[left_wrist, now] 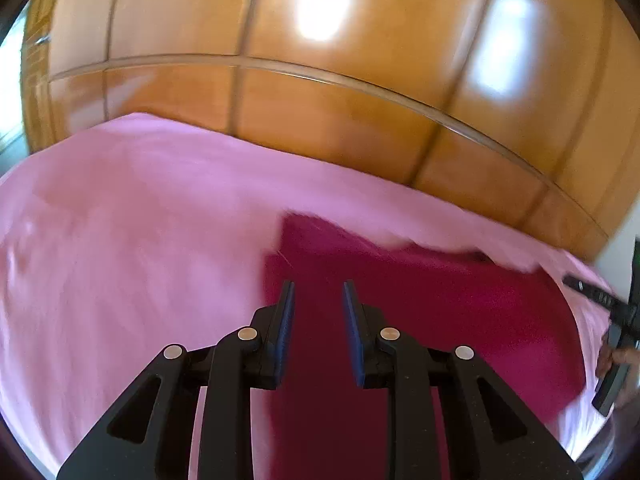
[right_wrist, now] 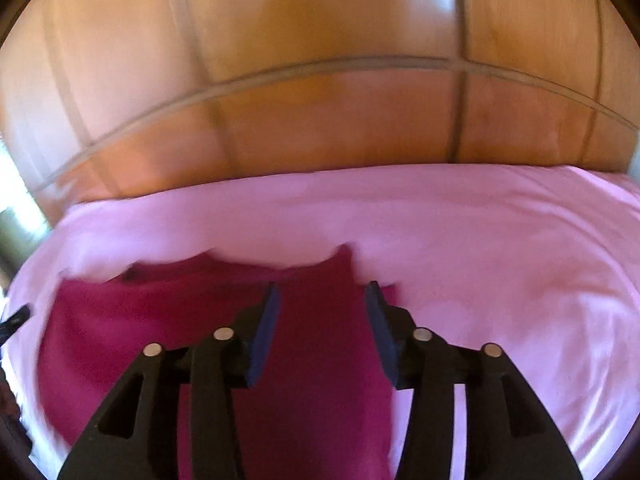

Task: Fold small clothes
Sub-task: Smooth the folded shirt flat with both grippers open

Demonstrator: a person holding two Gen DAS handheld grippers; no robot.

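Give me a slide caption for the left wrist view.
Open left gripper poised above a magenta garment on a pink bedsheet, wooden wardrobe behind.

We see a bed covered by a pale pink sheet. A dark magenta garment lies flat directly on the sheet, its far edge uneven, blurred in both views.

My two wrist cameras look forward and down along their tongs, close over the bed, toward the wardrobe; both share the garment.
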